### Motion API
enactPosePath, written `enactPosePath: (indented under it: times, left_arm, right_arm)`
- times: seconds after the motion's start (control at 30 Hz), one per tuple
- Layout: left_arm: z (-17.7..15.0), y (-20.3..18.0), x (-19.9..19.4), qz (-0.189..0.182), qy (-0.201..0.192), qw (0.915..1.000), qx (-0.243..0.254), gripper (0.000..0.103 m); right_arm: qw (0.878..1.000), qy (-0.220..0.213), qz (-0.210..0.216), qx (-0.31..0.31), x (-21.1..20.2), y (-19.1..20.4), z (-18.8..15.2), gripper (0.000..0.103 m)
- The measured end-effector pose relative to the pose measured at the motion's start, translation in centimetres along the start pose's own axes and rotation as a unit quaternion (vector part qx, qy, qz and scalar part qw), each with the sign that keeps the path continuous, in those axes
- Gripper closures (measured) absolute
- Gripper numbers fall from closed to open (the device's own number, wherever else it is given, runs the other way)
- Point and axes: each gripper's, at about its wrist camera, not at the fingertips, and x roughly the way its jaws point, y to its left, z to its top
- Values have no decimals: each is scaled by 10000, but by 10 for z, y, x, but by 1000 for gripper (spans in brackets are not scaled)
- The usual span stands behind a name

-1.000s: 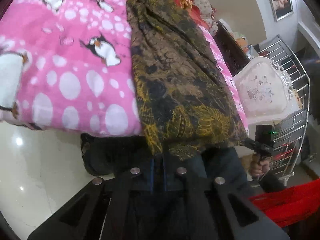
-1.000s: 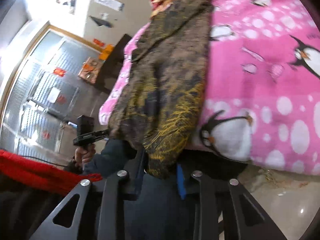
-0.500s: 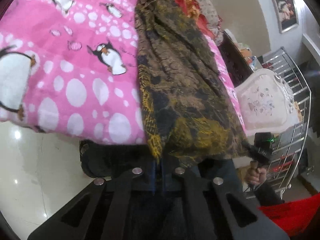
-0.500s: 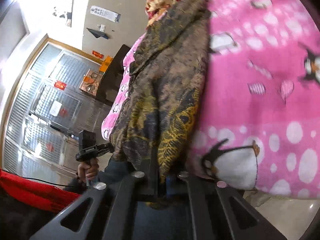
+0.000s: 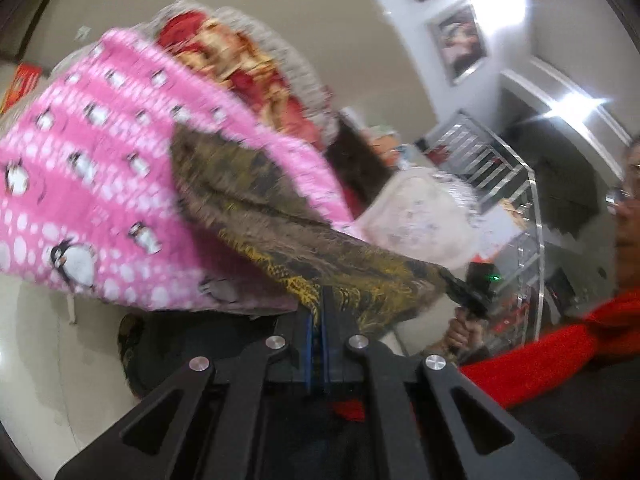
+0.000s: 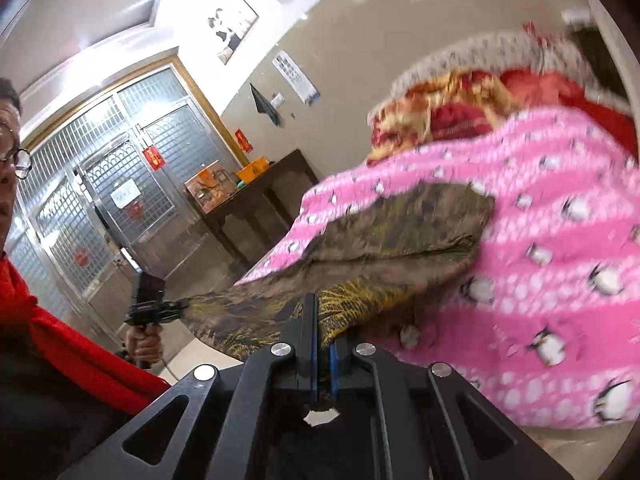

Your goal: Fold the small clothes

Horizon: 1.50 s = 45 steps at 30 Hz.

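Two hand-held grippers (image 5: 319, 312) (image 6: 316, 312), one brown patterned garment (image 5: 280, 216), one pink penguin blanket (image 5: 100, 184), two framed pictures (image 5: 460, 42).

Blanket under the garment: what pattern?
Pink blanket with white dots and penguins; right wrist view shows it best.

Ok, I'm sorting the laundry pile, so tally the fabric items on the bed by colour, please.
Brown and gold patterned garment, held at its near edge by the left gripper and the right gripper: 1
Pink penguin blanket: 1
Red and gold bedding at the far end: 1
Total: 3
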Motion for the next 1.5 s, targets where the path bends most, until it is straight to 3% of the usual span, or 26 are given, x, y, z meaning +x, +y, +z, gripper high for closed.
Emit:
enactPosePath:
  times: [0.1, 0.17, 0.3, 0.37, 0.5, 0.63, 0.83, 1.1, 1.2, 1.27, 1.33, 1.4, 1.47, 1.5]
  left_arm:
    - [14, -20, -11, -481, -266, 9983, 185, 100]
    - [26, -16, -8, -478, -360, 9980, 209, 100]
    - [63, 21, 30, 66, -464, 9989, -96, 100]
    - [81, 41, 55, 420, -448, 9978, -251, 100]
    - [132, 77, 124, 1372, -323, 9900, -67, 100]
    - [176, 120, 180, 1947, -137, 9807, -68, 100]
    - [212, 179, 233, 2362, 104, 9710, -354, 100]
    - [205, 217, 263, 2772, 468, 9575, -642, 98]
    - [199, 221, 261, 2805, 533, 9565, -606, 96]
    - [198, 217, 255, 2881, 501, 9546, -572, 87]
    - [201, 211, 243, 3202, 329, 9457, -451, 50]
    - [205, 204, 230, 3364, 122, 9407, -414, 47]
    - [207, 191, 219, 3414, -93, 9391, -368, 47]
    - [204, 178, 218, 3288, -165, 9440, -233, 47]
  right_arm:
    - [9994, -266, 84, -179, -14, 12, 15, 98]
    - [9996, -242, 25, -159, -11, 4, 19, 98]
    - [9999, -65, -67, 114, 19, -33, 23, 98]
    - [9989, 40, -378, 280, 49, -61, 29, 98]
    - [9937, 223, -937, 574, 112, -121, 53, 98]
    - [9851, 441, -1452, 810, 171, -173, 79, 98]
    - [9703, 969, -1936, 1082, 244, -234, 100, 98]
    - [9535, 1602, -2034, 1544, 285, -280, 91, 96]
    - [9542, 1433, -1818, 1895, 277, -284, 94, 86]
    - [9562, 1284, -1737, 1974, 268, -281, 98, 77]
    - [9597, 1127, -1734, 1904, 260, -272, 105, 65]
    - [9614, 1010, -1835, 1783, 251, -263, 112, 47]
    - [9613, 845, -1946, 1757, 241, -255, 119, 41]
    - [9595, 765, -2075, 1746, 236, -251, 122, 40]
